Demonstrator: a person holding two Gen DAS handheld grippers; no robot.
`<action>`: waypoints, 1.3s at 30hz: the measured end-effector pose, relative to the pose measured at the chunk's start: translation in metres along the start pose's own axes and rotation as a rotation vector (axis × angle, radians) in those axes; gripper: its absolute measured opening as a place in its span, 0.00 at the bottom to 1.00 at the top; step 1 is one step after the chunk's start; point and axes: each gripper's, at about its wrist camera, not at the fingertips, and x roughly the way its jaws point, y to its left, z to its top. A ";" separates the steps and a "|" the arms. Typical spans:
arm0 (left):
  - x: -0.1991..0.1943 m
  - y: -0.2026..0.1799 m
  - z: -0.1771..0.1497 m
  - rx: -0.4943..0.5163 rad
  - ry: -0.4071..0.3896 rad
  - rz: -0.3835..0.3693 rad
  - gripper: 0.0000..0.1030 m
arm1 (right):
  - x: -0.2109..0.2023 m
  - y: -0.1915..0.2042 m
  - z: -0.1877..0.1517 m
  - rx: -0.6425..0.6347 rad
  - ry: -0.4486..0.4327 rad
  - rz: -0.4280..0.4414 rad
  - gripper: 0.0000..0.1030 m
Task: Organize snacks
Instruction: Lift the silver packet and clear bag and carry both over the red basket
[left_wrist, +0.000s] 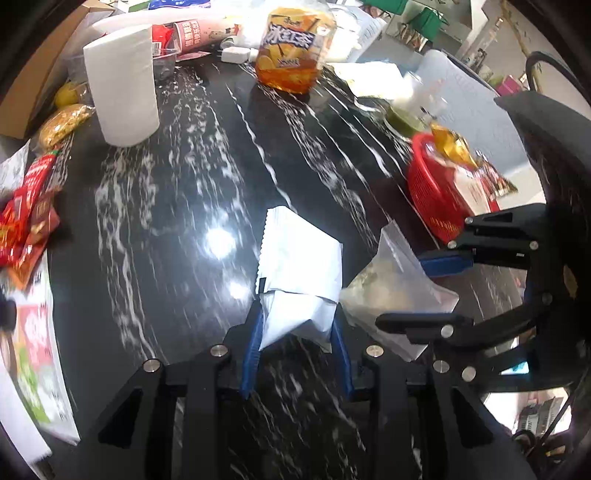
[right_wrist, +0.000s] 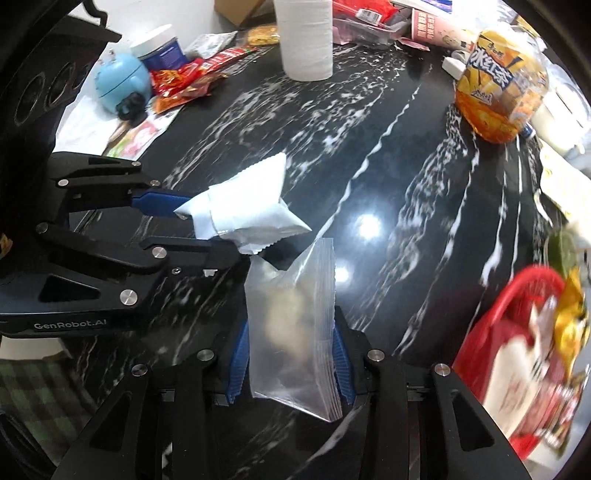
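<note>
Your left claw (left_wrist: 298, 345) pinches a white packet (left_wrist: 299, 258), right claw (right_wrist: 288, 363) a clear pouch (right_wrist: 291, 321) — both light, crinkly, slippery — grip the sealed edges.

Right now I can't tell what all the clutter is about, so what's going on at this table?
A person is sorting snacks with two handheld grippers. The left gripper is shut on a white packet, and the right gripper is shut on a clear bag. Both are held above the black table. A red basket that already holds packets stands off to the right.
</note>
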 end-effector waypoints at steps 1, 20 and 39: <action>0.000 -0.002 -0.006 0.001 0.006 0.001 0.32 | -0.002 0.001 -0.006 0.002 -0.005 -0.003 0.38; 0.013 -0.020 -0.040 0.056 -0.040 0.091 0.45 | -0.009 0.014 -0.072 0.134 -0.222 -0.084 0.49; 0.024 -0.030 -0.022 0.136 -0.121 0.123 0.58 | -0.002 0.005 -0.095 0.237 -0.346 -0.115 0.61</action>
